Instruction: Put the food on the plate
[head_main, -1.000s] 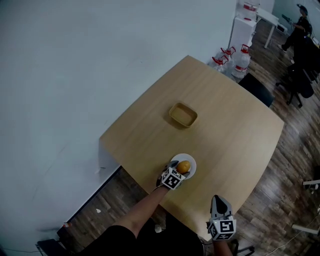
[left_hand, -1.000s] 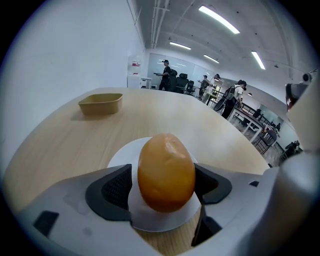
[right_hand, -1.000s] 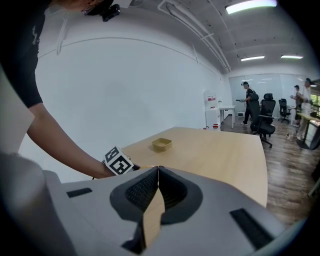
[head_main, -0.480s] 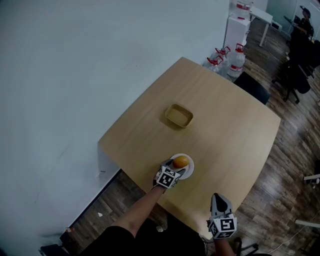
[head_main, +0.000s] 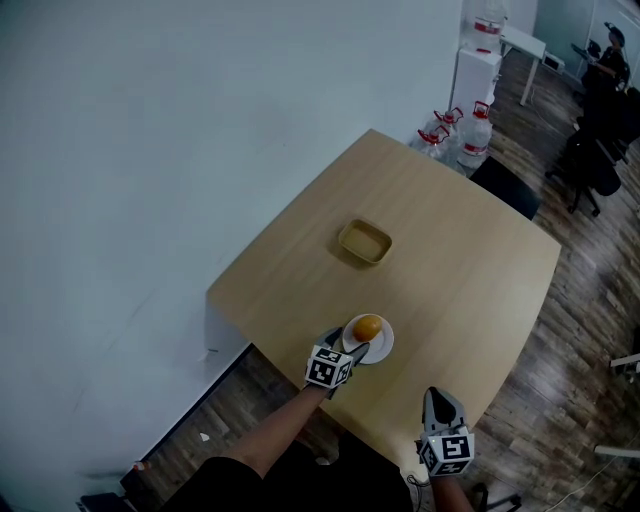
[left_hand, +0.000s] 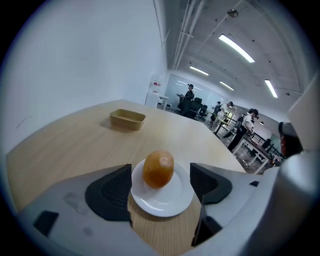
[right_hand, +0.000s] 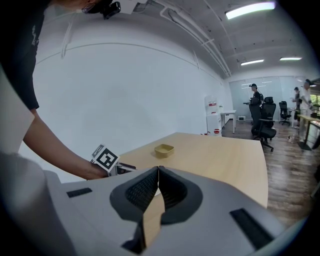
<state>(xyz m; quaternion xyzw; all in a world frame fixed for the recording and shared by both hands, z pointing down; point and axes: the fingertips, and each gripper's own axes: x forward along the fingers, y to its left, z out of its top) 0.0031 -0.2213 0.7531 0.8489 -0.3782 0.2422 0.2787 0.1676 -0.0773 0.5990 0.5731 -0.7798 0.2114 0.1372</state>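
The round orange-brown food (left_hand: 158, 169) sits on the small white plate (head_main: 385, 346), near the desk's (head_main: 450, 260) near edge. A second ago the left tool (left_hand: 160, 186) reached in around the food, with its marker cube close against the plate. Since then it has drawn back toward the person, and in the head view the cube now lies clear of the plate's rim. Its jaws stand wide apart and hold nothing. In the left gripper view the two dark pads flank the near part of the plate, and neither one touches the food.

The right tool (head_main: 437, 402) hangs at the near edge of the desk, well apart from the plate, much where it was in both earlier pictures. Its jaws are pressed together with nothing between them.

A shallow tan tray (head_main: 365, 241) lies farther up the desk, in the same spot as before, well apart from the plate. Water bottles (head_main: 477, 130) stand on the floor past the desk's far corner.
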